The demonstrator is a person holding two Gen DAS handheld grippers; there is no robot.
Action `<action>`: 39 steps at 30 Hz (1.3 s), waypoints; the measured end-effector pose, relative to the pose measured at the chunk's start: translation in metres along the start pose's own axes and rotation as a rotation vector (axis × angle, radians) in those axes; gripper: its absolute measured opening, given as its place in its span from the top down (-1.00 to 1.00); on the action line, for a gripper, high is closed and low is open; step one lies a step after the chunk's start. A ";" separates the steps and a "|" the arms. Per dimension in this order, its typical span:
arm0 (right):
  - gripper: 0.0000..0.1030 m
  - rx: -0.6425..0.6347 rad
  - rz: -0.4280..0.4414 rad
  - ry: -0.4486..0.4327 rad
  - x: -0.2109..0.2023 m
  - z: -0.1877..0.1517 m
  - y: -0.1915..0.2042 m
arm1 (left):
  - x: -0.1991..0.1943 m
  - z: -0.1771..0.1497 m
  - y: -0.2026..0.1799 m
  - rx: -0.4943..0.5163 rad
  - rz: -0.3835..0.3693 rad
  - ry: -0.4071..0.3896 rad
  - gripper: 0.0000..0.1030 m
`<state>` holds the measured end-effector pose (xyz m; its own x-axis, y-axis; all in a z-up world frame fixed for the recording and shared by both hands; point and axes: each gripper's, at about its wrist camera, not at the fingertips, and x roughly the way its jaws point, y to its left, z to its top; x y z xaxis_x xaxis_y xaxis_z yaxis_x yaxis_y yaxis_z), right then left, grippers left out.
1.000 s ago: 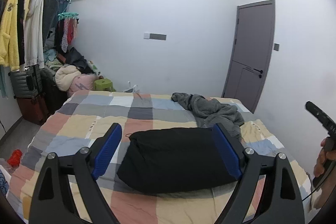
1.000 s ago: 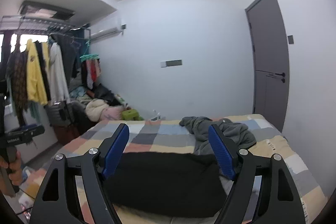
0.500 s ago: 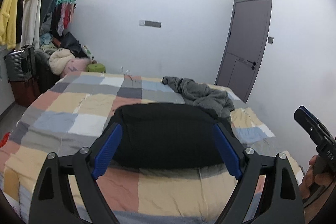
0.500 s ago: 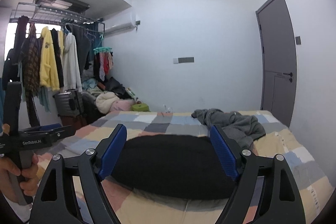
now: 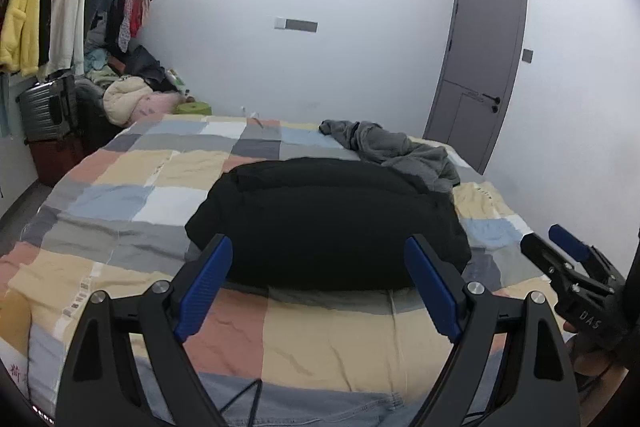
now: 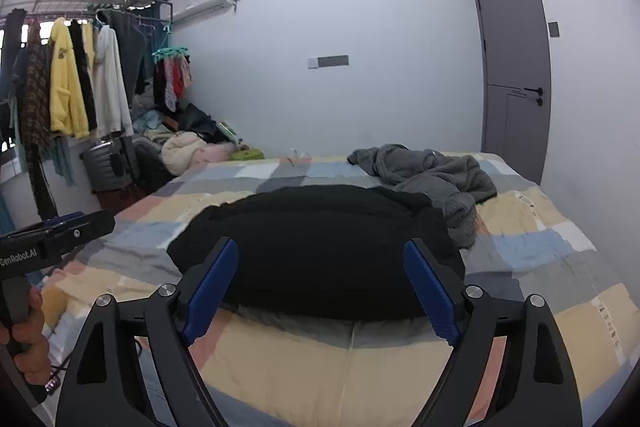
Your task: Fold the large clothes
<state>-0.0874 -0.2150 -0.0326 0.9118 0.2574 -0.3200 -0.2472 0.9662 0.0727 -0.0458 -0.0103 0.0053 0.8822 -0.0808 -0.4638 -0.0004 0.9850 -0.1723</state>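
A black folded garment point(image 5: 328, 223) point(image 6: 320, 247) lies as a thick bundle in the middle of the checked bed point(image 5: 160, 203) point(image 6: 540, 267). A crumpled grey garment point(image 5: 400, 151) point(image 6: 432, 175) sits behind it toward the door. My left gripper point(image 5: 318, 259) hovers open above the bundle's near edge, nothing between its blue pads. My right gripper point(image 6: 320, 263) hangs over the same near edge; its jaws are opening and hold nothing. Each gripper shows at the side of the other's view, held by a hand point(image 6: 24, 343).
A rack of hanging clothes point(image 6: 76, 87) and a grey suitcase point(image 5: 48, 111) stand left of the bed, with a heap of clothes point(image 5: 128, 99) by the wall. A grey door point(image 5: 480, 67) is at the right. A cable point(image 5: 244, 399) trails over the near edge.
Both grippers have come down and closer to the black bundle, which now fills more of each view. The right gripper's jaws have spread a little wider.
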 end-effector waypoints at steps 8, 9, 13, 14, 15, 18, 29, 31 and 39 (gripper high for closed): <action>-0.79 0.000 -0.033 0.053 0.005 -0.015 -0.002 | 0.019 -0.021 0.004 -0.047 -0.025 0.089 -0.71; -0.85 0.004 -0.035 0.057 0.005 -0.017 -0.004 | 0.019 -0.022 0.003 -0.041 -0.018 0.088 -0.71; -0.99 0.025 -0.048 0.066 0.005 -0.022 -0.010 | 0.020 -0.023 0.004 -0.041 -0.012 0.087 -0.92; -1.00 0.029 -0.049 0.069 0.005 -0.022 -0.011 | 0.020 -0.023 0.004 -0.038 -0.011 0.083 -0.95; -1.00 0.032 -0.051 0.074 0.006 -0.023 -0.012 | 0.019 -0.023 0.003 -0.033 -0.006 0.079 -0.98; -1.00 0.027 -0.062 0.086 0.007 -0.024 -0.012 | 0.019 -0.023 0.003 -0.025 0.001 0.076 -0.99; -1.00 0.035 -0.077 0.097 0.007 -0.025 -0.014 | 0.022 -0.022 0.007 -0.032 0.020 0.088 -0.99; -1.00 0.032 -0.081 0.097 0.007 -0.024 -0.014 | 0.023 -0.022 0.006 -0.028 0.015 0.089 -0.99; -1.00 0.033 -0.092 0.097 0.007 -0.023 -0.015 | 0.025 -0.023 0.001 0.006 0.013 0.096 -0.99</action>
<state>-0.0847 -0.2276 -0.0577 0.8939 0.1671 -0.4160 -0.1519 0.9859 0.0695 -0.0346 -0.0145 -0.0264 0.8329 -0.0817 -0.5474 -0.0086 0.9870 -0.1603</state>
